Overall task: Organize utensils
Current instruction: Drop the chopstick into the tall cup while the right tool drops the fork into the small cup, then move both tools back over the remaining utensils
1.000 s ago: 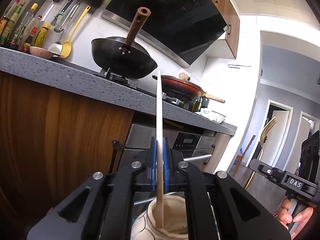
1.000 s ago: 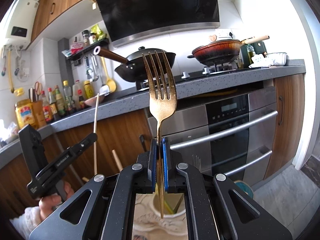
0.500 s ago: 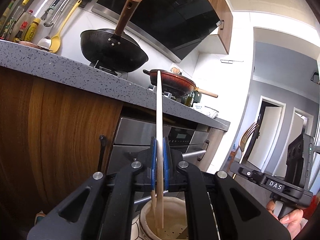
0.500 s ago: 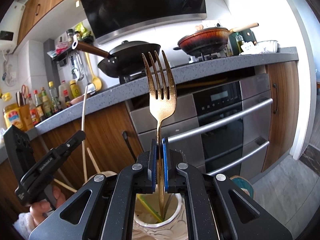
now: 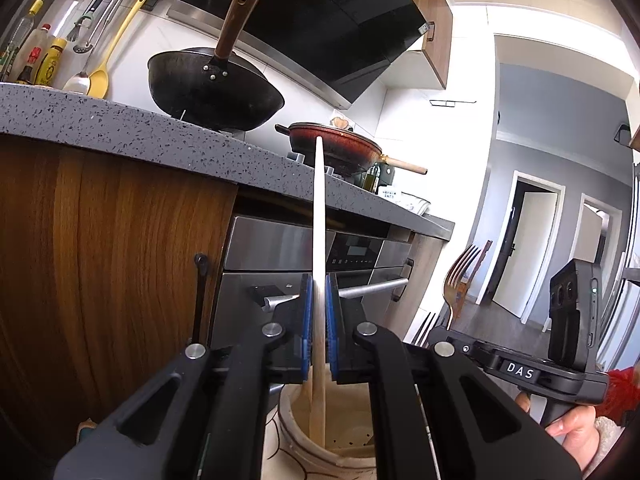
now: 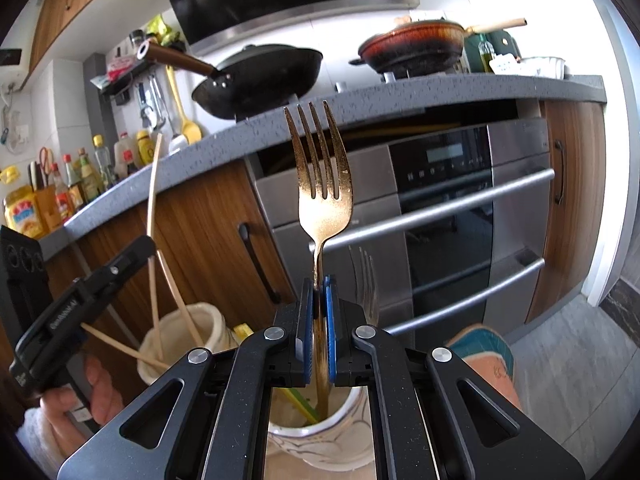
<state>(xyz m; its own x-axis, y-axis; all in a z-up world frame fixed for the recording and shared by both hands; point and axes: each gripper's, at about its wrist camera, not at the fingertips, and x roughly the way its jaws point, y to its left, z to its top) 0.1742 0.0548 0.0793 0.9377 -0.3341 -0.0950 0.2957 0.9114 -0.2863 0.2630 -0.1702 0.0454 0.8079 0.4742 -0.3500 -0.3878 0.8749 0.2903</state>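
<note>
My left gripper (image 5: pixel 318 308) is shut on a pale wooden chopstick (image 5: pixel 319 216) held upright, its lower end inside a cream ceramic holder (image 5: pixel 296 436). That holder (image 6: pixel 180 340) shows in the right wrist view with several chopsticks in it. My right gripper (image 6: pixel 319 304) is shut on a gold fork (image 6: pixel 322 184), tines up, handle end inside a white patterned holder (image 6: pixel 320 444). A silver fork (image 6: pixel 366 284) stands in the same holder. The gold fork (image 5: pixel 458 280) and right gripper body (image 5: pixel 520 368) show at the right of the left wrist view.
A grey stone counter (image 5: pixel 120 128) carries a black wok (image 5: pixel 216 88) and a red-brown pan (image 5: pixel 336 146). A steel oven (image 6: pixel 460 208) sits below, beside wooden cabinet doors (image 5: pixel 100 248). Sauce bottles (image 6: pixel 76 180) line the counter's left end. A green stick (image 6: pixel 300 404) leans in the white holder.
Both grippers have sunk lower. The chopstick's end has gone deeper into the cream holder, and the fork's handle has gone deeper into the white holder.
</note>
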